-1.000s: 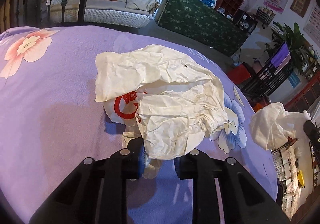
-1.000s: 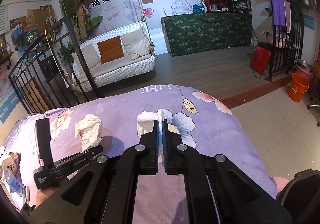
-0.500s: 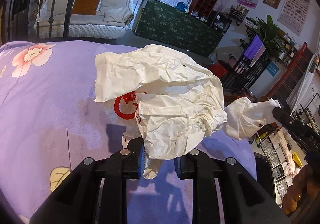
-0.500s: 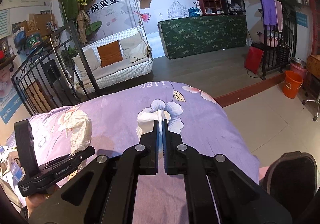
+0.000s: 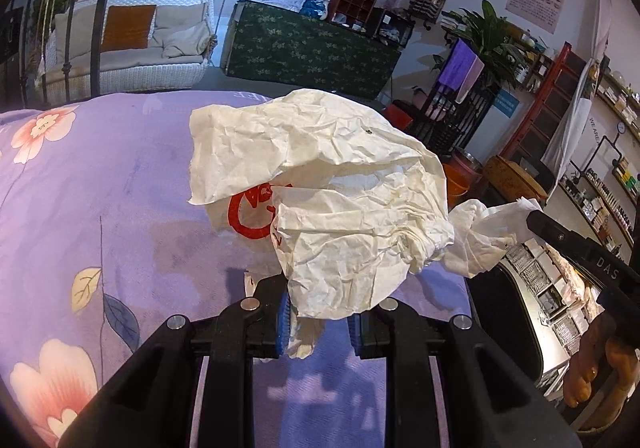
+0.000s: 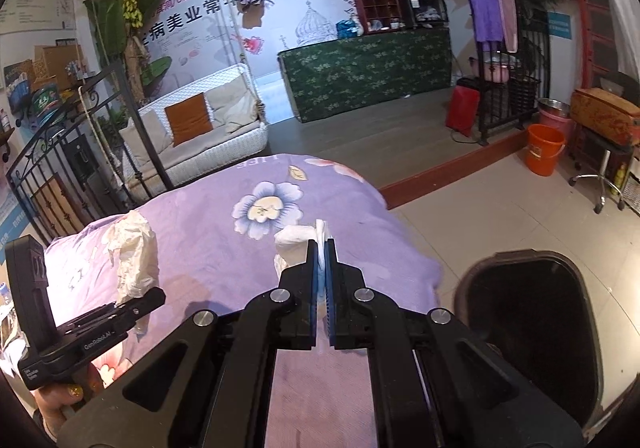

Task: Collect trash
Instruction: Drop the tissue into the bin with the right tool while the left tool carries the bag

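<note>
Crumpled cream paper wrapper [image 5: 320, 208], stamped with a red logo, fills the left wrist view, pinched at its lower edge by the left claw [image 5: 318, 322] above a purple floral bedspread [image 5: 100, 188]. At right, the right claw [image 5: 532, 218] carries a white tissue wad [image 5: 480, 236] close beside the wrapper, over the dark mouth of a trash bin [image 5: 508, 312]. The wrapper hangs by one loose corner, so a sudden swing could likely shake it free short of the bin.

From the right wrist view, the right claw [image 6: 322, 248] is clamped narrow on the tissue wad [image 6: 296, 244], held over the bedspread's [image 6: 224, 232] edge, with the trash bin [image 6: 528, 332] open just to its right on the floor. The left claw [image 6: 148, 298] holds the wrapper [image 6: 136, 256] farther left. Only a thin fold of tissue is gripped; it might tear or slip. An orange bucket [image 6: 544, 150] and wheeled stool [image 6: 600, 176] stand well beyond, and nothing blocks the bin.
</note>
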Demonstrator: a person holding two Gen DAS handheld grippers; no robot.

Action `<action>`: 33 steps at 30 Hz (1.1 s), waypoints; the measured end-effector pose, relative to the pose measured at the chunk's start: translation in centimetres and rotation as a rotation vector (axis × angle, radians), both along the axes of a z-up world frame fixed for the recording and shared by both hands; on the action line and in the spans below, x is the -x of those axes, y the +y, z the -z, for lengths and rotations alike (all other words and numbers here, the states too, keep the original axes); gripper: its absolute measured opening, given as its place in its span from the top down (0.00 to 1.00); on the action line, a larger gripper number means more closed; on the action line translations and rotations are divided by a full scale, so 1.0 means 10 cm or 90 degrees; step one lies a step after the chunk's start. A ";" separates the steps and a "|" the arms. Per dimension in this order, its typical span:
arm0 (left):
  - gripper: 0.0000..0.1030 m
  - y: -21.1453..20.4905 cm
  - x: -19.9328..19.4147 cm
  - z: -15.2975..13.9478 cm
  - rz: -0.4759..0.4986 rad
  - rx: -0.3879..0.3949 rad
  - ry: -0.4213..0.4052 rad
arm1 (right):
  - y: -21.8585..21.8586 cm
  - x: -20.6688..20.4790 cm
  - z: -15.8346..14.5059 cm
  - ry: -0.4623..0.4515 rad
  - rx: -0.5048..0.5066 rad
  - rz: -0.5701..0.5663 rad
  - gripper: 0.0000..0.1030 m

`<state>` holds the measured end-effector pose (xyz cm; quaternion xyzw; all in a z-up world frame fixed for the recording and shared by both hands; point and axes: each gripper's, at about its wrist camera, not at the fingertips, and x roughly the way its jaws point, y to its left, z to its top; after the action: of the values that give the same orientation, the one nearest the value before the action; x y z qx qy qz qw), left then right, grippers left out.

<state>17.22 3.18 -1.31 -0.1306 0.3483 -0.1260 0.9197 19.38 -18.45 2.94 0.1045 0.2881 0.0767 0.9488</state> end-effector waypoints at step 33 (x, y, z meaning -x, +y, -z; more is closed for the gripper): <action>0.79 -0.89 0.18 0.08 0.184 -0.006 -0.003 | -1.61 0.41 1.15 0.205 -0.024 0.279 0.95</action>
<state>15.39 -5.72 -2.15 -0.0743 0.3621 -0.2557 0.8933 15.28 -34.53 -8.57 0.1928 0.4042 -0.1430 0.8826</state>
